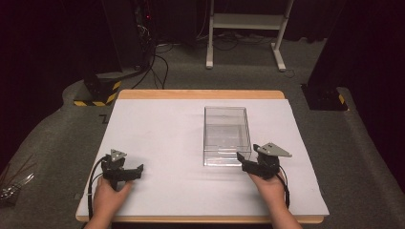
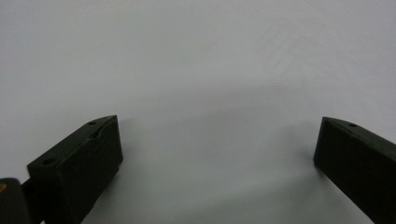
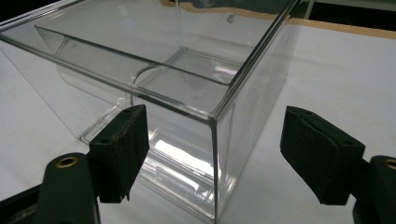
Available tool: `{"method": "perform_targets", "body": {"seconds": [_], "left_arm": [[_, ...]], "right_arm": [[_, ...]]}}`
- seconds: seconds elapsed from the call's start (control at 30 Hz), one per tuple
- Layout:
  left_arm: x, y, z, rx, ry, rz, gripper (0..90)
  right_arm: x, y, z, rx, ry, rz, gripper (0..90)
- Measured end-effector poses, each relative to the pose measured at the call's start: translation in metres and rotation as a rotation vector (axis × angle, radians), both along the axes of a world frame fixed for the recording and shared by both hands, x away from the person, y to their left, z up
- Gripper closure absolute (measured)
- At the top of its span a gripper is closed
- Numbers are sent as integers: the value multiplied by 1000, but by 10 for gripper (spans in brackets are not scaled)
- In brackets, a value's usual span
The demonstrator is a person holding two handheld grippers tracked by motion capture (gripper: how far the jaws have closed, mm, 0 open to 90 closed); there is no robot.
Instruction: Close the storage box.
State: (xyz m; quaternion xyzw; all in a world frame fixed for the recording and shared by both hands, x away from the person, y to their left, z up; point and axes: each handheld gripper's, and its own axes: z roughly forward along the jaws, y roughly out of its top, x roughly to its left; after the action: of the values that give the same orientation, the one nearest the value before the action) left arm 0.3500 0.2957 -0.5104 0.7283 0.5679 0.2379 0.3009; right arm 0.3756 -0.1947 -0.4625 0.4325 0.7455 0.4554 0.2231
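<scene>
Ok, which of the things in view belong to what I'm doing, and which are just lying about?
In the job:
- clear rectangular plastic box
- right hand-held gripper, open at the box's near corner
- left hand-held gripper, open over the bare white table cover

Lying about:
- white metal stand on the floor
- black cables

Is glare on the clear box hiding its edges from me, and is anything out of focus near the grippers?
High view: the clear box reads faintly, its rim pale against the white table. Right gripper view: bright glare streaks low on the near wall, yet the corner edge is crisp between the right gripper jaws. Left gripper view: the left gripper casts soft shadows; no glare.
</scene>
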Motion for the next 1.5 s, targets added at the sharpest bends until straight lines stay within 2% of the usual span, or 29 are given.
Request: {"method": "perform_targets", "body": {"seconds": [0.43,0.8,1.03,1.13,1.2,1.37,1.5], "left_arm": [[0,0,0,0,0,0,13],[0,0,0,0,-1,0,13],[0,0,0,1,-1,0,14],[0,0,0,1,-2,0,13],[0,0,0,1,-2,0,13],[0,0,0,1,-2,0,14],[0,0,0,2,-2,0,14]], "right_arm": [[-17,-19,-8,5,4,-18,236],[-29,-53,-22,-35,51,-63,235],[-38,-68,-32,-57,76,-98,234],[-40,-71,-35,-78,83,-109,233],[-41,-70,-35,-88,72,-105,234],[-41,-64,-37,-144,67,-92,234],[-40,-65,-37,-142,79,-85,235]]}}
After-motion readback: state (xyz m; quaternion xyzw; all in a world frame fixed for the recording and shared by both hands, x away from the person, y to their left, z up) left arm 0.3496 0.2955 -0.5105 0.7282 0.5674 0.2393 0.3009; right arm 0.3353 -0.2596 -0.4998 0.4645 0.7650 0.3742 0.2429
